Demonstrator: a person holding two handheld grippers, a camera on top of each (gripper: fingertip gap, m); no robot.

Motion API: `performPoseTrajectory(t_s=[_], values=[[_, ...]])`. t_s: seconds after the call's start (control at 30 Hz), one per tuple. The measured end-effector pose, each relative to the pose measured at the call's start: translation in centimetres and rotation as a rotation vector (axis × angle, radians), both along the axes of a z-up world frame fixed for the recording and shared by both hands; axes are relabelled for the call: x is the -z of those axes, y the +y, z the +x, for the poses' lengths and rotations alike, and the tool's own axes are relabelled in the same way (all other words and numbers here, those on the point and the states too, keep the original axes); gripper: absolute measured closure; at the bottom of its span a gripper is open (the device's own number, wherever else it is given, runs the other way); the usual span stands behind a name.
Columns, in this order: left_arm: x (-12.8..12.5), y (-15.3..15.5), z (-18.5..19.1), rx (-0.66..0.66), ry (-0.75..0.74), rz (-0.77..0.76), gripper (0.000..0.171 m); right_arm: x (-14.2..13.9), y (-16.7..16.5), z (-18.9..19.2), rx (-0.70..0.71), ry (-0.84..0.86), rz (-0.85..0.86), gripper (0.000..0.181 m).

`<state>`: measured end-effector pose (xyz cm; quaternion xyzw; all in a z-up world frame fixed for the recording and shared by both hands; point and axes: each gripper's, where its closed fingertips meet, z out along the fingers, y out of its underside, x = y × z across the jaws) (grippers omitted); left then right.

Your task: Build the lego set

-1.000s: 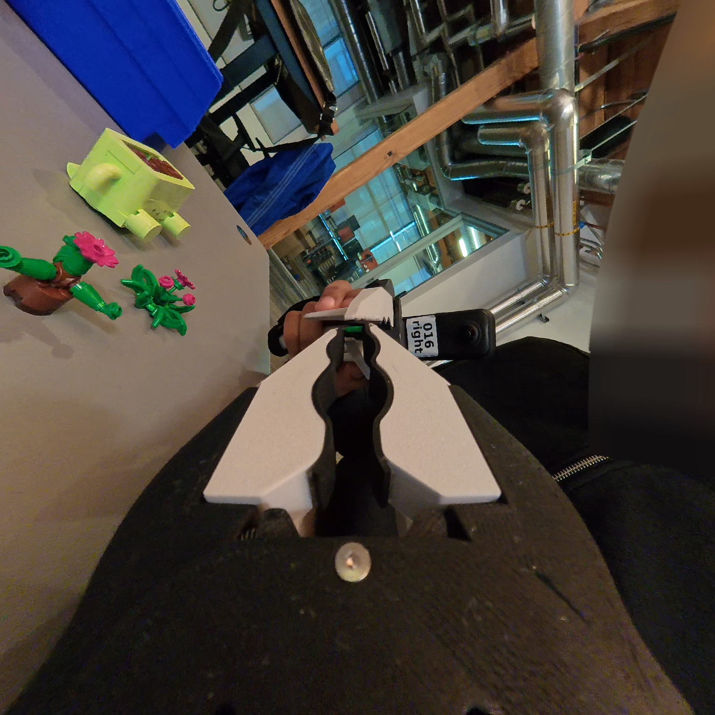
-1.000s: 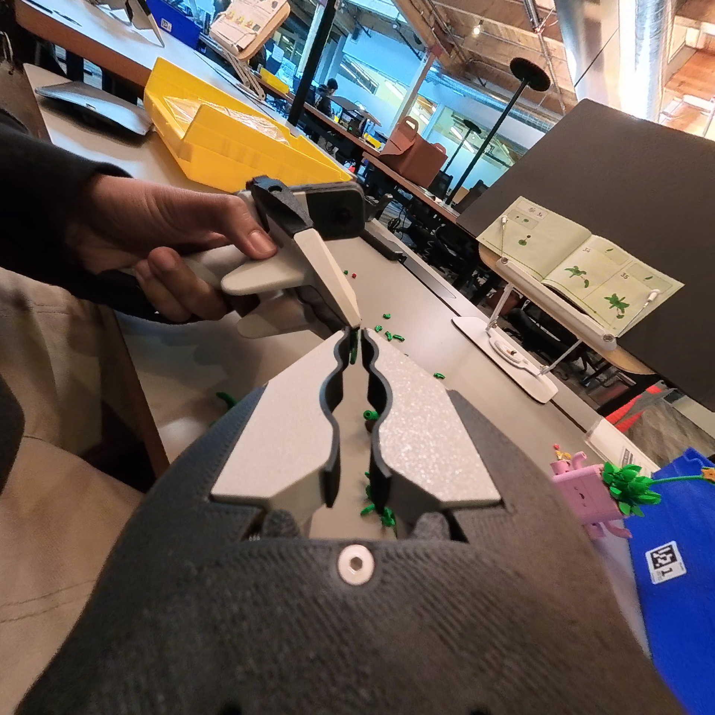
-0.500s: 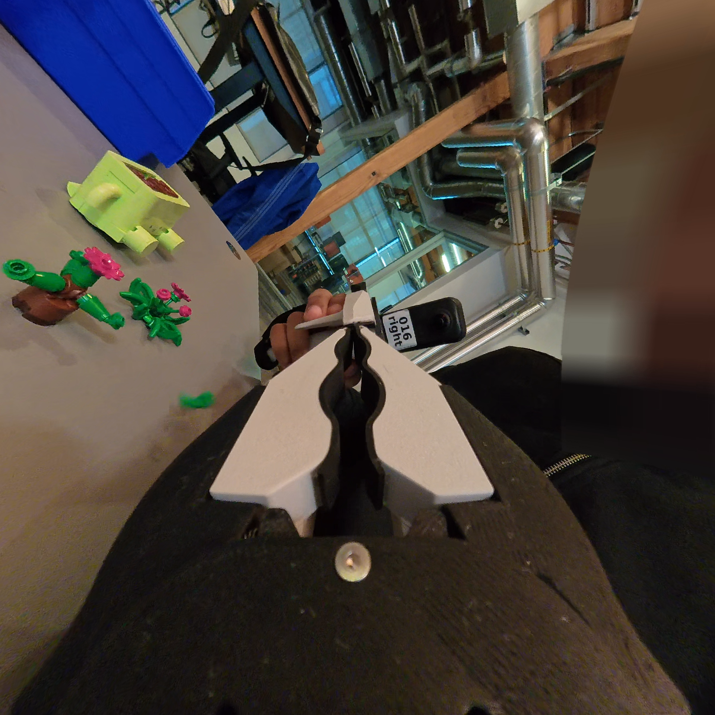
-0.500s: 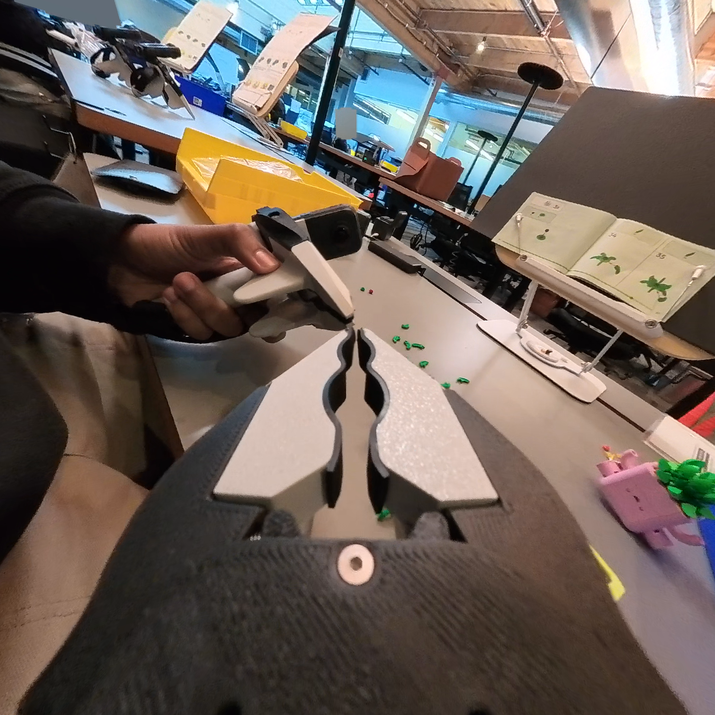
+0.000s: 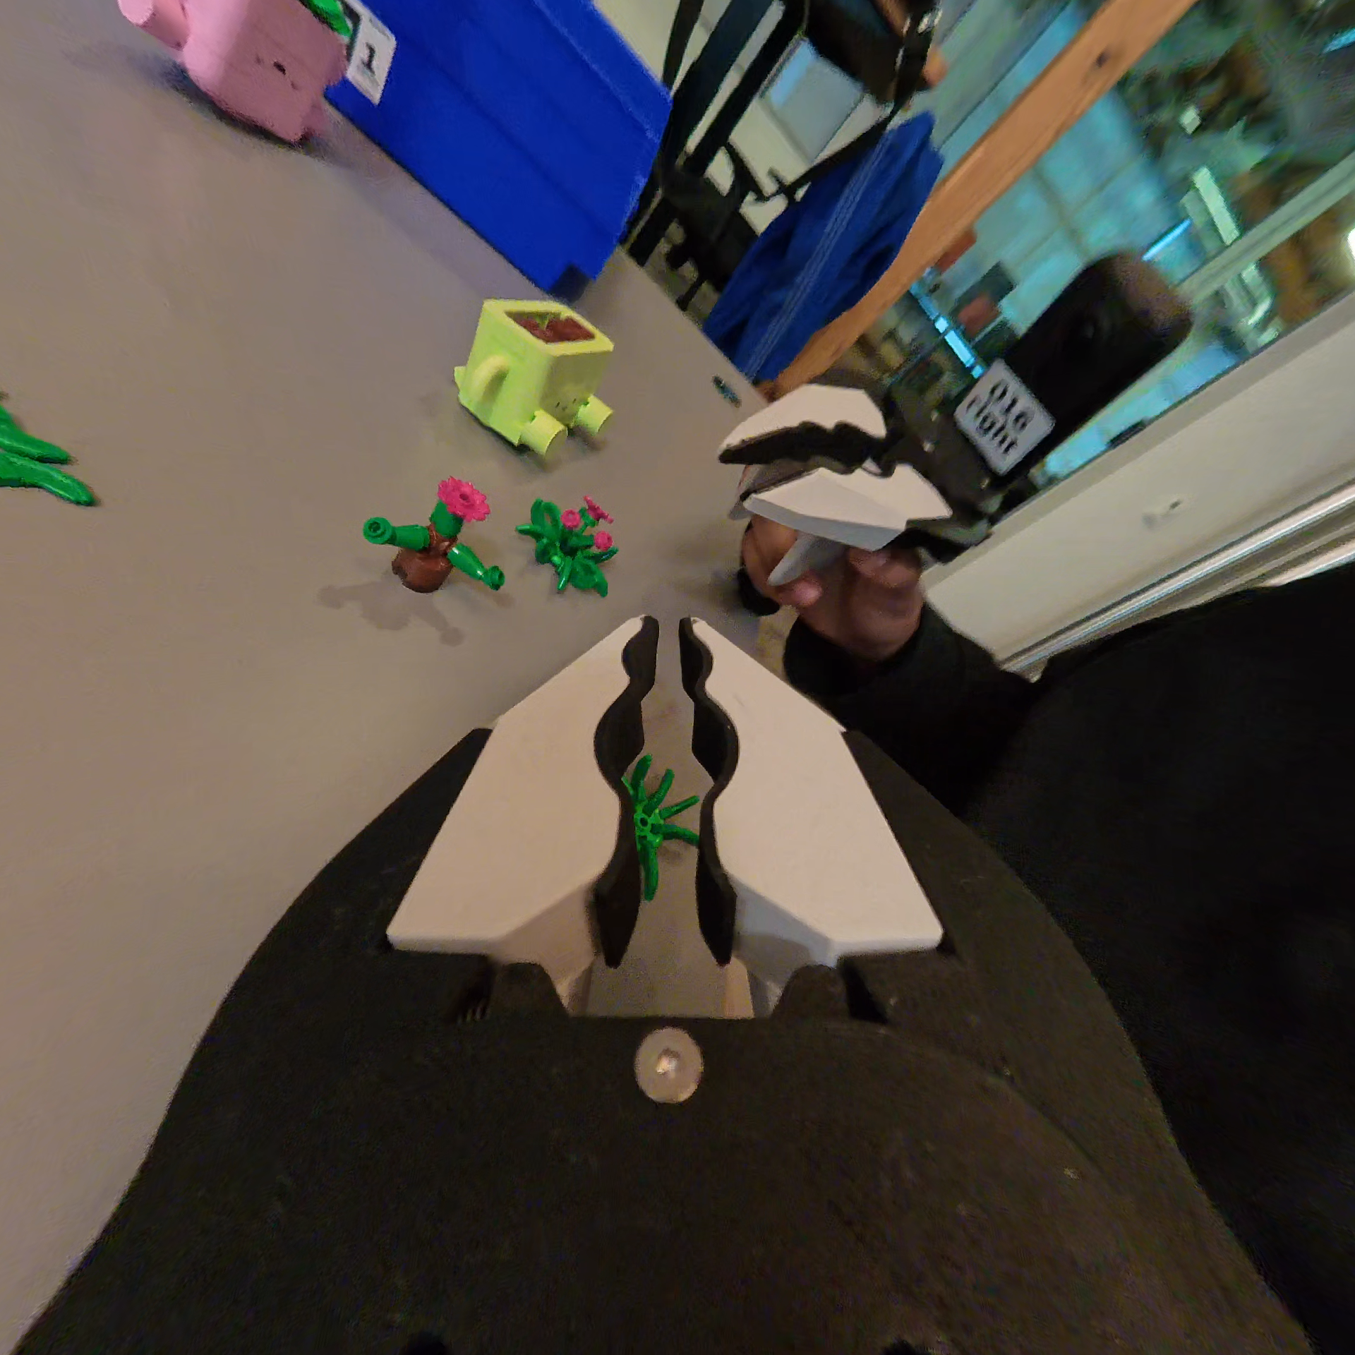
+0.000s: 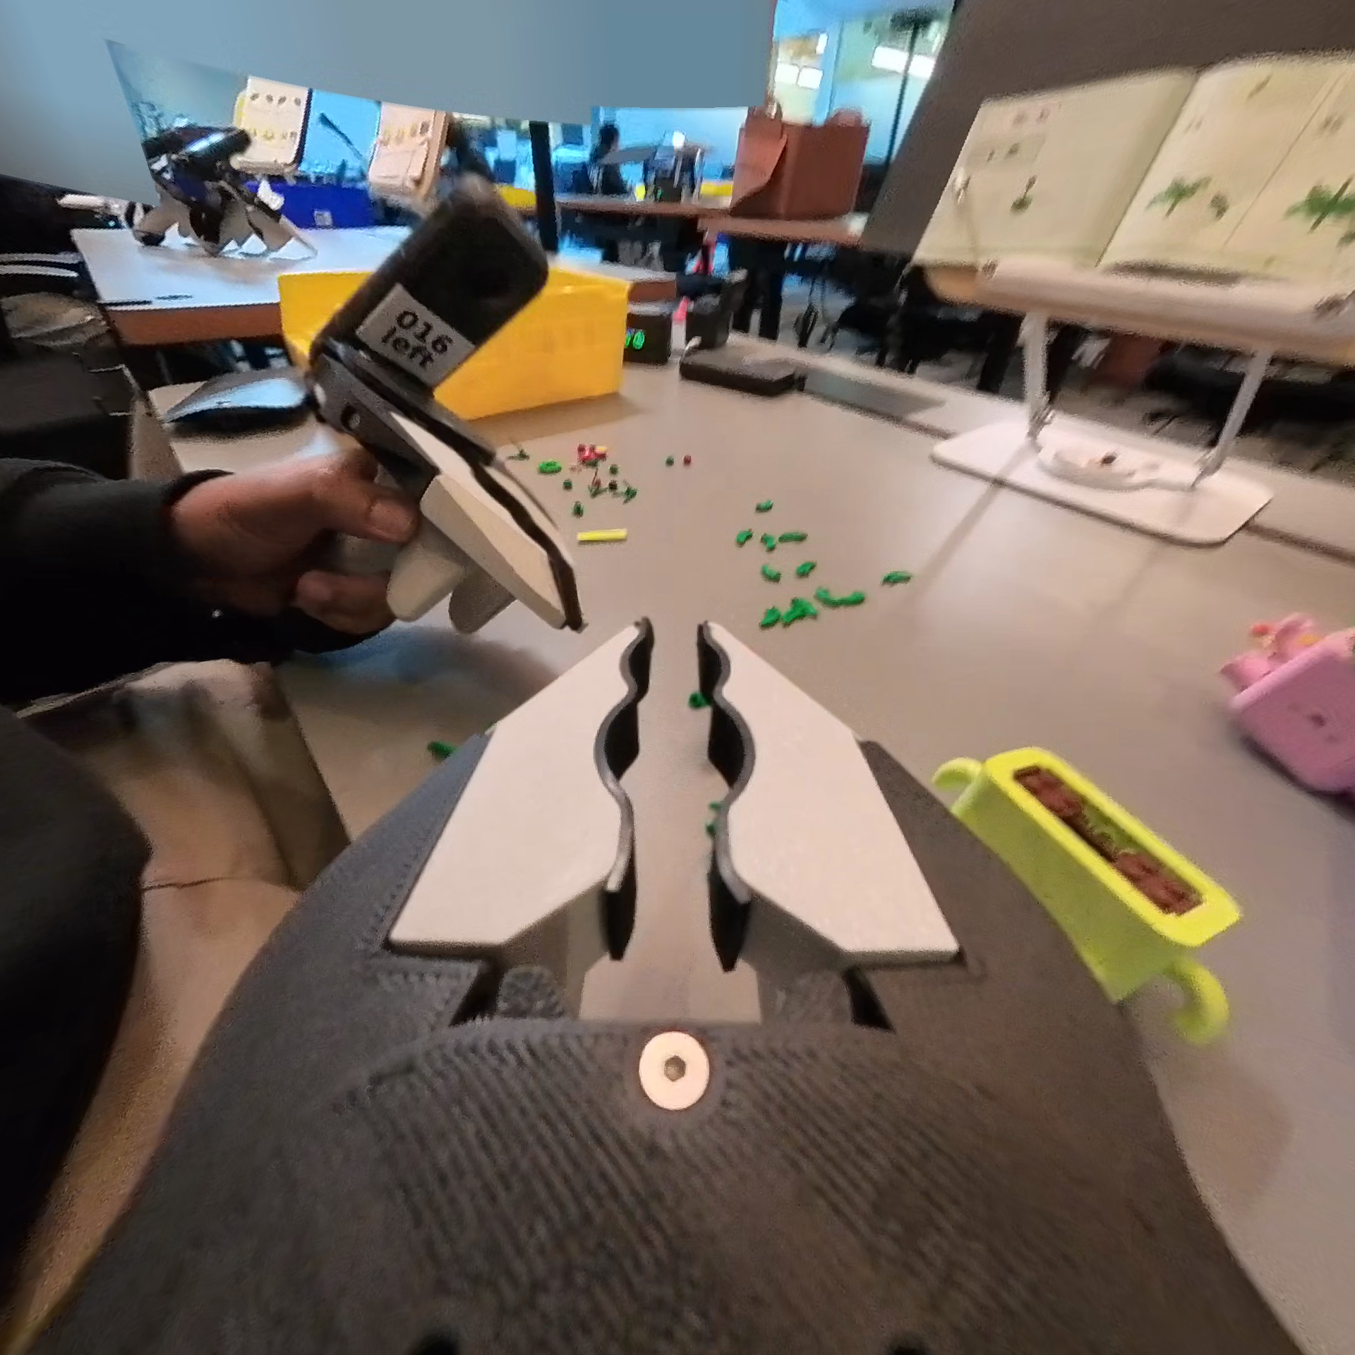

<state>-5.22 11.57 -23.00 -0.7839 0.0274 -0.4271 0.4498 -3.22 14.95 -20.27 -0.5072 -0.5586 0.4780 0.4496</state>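
My left gripper is open by a narrow gap, empty, and tilted down over the grey table. A green spiky leaf piece lies on the table under its fingers. My right gripper is open and empty; it also shows in the left wrist view, held apart on the right. Beyond lie a brown base with green stems and a pink flower, a small green plant with pink blossoms, and a lime-green pot, also at the right gripper's right.
A pink pot and a blue bin stand at the far edge. Loose green pieces and a yellow stick are scattered mid-table. An instruction booklet on a stand and a yellow tray stand behind. The grippers' ends are close to 6 centimeters from one another. About 10 centimeters separates my right fingertips from the lime-green pot. It turns up in the right wrist view as well.
The two grippers were tip to tip, shut around a small green piece. They have drawn apart and opened, the green piece has dropped to the table, and both views have swung down.
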Motion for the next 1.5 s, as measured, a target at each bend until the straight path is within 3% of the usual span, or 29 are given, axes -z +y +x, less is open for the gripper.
performPoseTrajectory(t_s=[0.13,0.2,0.4,0.53,0.67,0.9,1.07,1.2,1.33,1.5], values=[[1.5,0.0,0.8,0.019,0.159,-0.027,0.164,3.1,-2.0,0.7,-0.170,-0.236,-0.223,0.161],[2.2,0.0,1.0,0.026,0.224,-0.037,0.162,4.4,-2.6,1.1,-0.202,-0.299,-0.255,0.162],[2.5,0.3,0.8,0.004,0.267,-0.033,0.162,6.9,-2.8,0.4,-0.100,-0.443,-0.104,0.164],[2.4,0.3,0.4,-0.008,0.265,-0.025,0.162,7.8,-3.9,-0.3,-0.081,-0.492,-0.226,0.155],[2.1,0.2,0.4,-0.004,0.256,-0.008,0.162,8.9,-2.8,-0.3,0.004,-0.551,-0.082,0.162],[1.5,-0.3,1.6,0.069,0.250,0.059,0.150,9.1,-3.2,-0.5,-0.012,-0.552,0.012,0.177],[1.3,-0.9,2.5,0.132,0.309,0.128,0.143,7.6,-3.3,-0.4,-0.068,-0.458,-0.170,0.177],[0.6,-1.0,2.4,0.116,0.419,0.226,0.152,4.2,-4.2,0.1,-0.228,-0.295,-0.462,0.178],[-0.8,-1.7,3.3,0.152,0.428,0.322,0.152,2.2,-4.7,1.0,-0.380,-0.200,-0.727,0.178],[-1.4,-2.2,4.2,0.183,0.446,0.379,0.157,1.8,-5.7,1.4,-0.472,-0.207,-0.826,0.178]])
